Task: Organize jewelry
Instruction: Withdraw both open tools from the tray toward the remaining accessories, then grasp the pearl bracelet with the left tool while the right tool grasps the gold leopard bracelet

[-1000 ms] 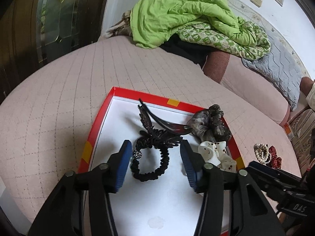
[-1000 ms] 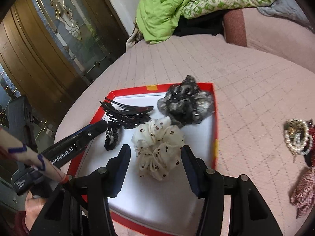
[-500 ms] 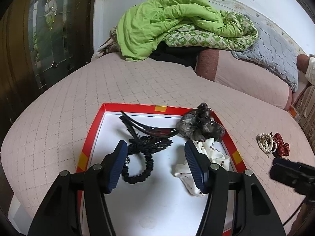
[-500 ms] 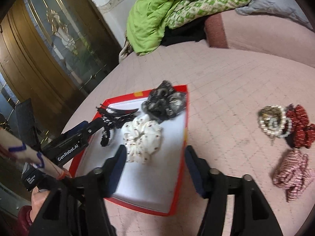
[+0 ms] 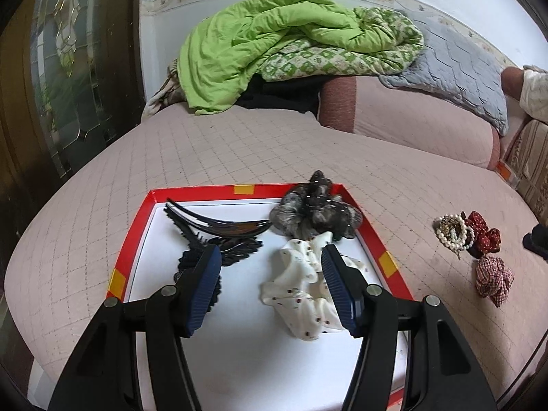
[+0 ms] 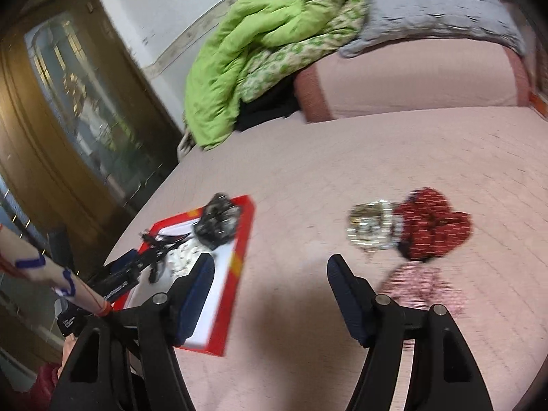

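Under my claws spreads a pink quilted bed (image 5: 308, 157). A red-rimmed tray (image 5: 132, 239) lies on it toward my left. Well apart to the right sit a pearl bracelet bundle (image 5: 451, 232), a dark red scrunchie (image 5: 484, 234) touching it, and a red checked scrunchie (image 5: 495, 279) just beside. At the far end lie a green quilt (image 5: 274, 41) and a grey pillow (image 5: 455, 68).

The tray (image 5: 132, 239) had a red rim with yellow patches and a white floor. A cream scrunchie (image 5: 301, 284) bore dark dots, beside a black hair clip (image 5: 219, 229); the quilt (image 5: 260, 44) was lime green.
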